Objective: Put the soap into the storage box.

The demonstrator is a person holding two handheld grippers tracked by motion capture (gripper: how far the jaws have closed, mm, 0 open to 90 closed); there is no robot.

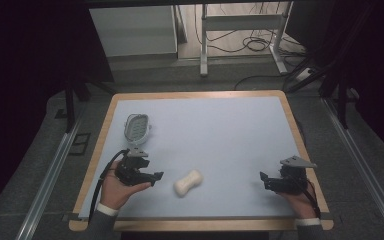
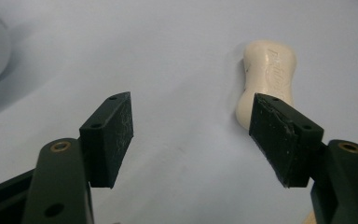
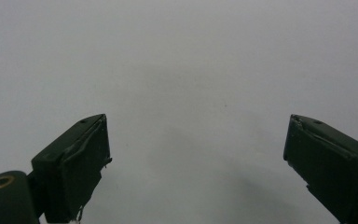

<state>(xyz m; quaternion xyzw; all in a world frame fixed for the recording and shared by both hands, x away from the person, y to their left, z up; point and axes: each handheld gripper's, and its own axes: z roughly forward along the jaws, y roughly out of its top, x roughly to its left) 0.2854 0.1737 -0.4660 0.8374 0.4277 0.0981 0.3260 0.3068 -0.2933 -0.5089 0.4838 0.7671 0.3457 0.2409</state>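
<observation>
High view: a cream, waisted bar of soap (image 1: 188, 182) is seen lying flat on the pale blue worktop (image 1: 220, 135), near the front edge and left of centre. The left tongs (image 1: 156, 177) are held just to the left of the bar, pointed toward it and not touching it; nothing is gripped. In the left gripper view the jaws are shown moderately apart with bare worktop between them, and the soap (image 2: 266, 77) is seen beyond the right-hand jaw, partly covered by its tip. A white oval soap dish (image 1: 137, 126) with a perforated insert is placed farther back on the left side, well apart from the bar. The right tongs (image 1: 263, 180) are held low near the right edge, pointed inward; in the right gripper view the jaws are shown wide apart and empty.
</observation>
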